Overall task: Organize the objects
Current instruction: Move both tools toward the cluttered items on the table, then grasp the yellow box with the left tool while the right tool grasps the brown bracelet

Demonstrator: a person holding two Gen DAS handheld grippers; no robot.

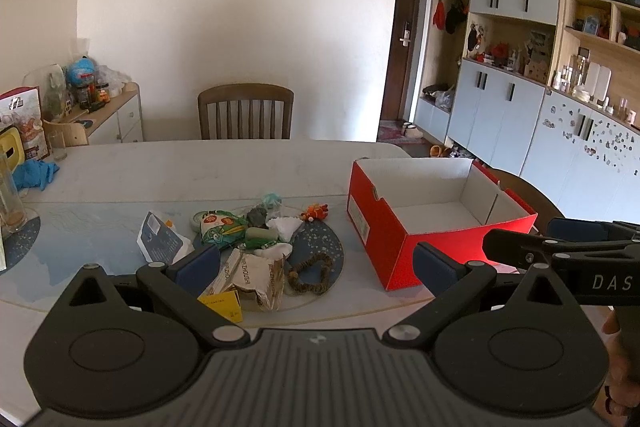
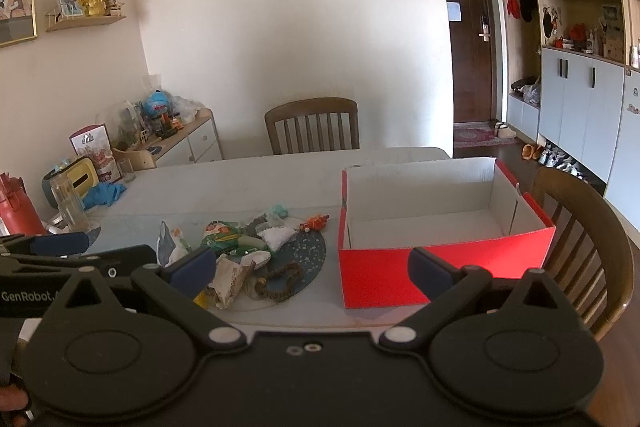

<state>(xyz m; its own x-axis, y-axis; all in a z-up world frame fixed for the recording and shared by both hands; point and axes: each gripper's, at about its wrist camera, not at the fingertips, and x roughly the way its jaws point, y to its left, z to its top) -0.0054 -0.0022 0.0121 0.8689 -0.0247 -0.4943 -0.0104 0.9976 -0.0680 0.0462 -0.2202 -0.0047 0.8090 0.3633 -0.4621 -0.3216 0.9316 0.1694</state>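
Both tools wide open, nothing held.
Left tool (image 1: 316, 263) & right tool (image 2: 310, 267) hover over bench (image 1: 240, 163); clutter pile (image 1: 248, 247) beside red box (image 1: 400, 239).

A pale, marble-look dining table with rounded corners (image 1: 248, 163) carries everything. Near its right edge stands an open red cardboard box with a white inside (image 1: 404, 259) — nothing shows inside it. Left of the box, a dark speckled round placemat (image 1: 320, 247) lies under a loose heap of small things: a green printed snack packet (image 1: 220, 227), a crumpled beige paper wrapper (image 1: 256, 279), a brown braided cord loop (image 1: 312, 273) and a small orange toy figure (image 1: 315, 213). At the far left lie crumpled blue gloves (image 1: 34, 174) — beside a clear drinking glass (image 1: 58, 145).
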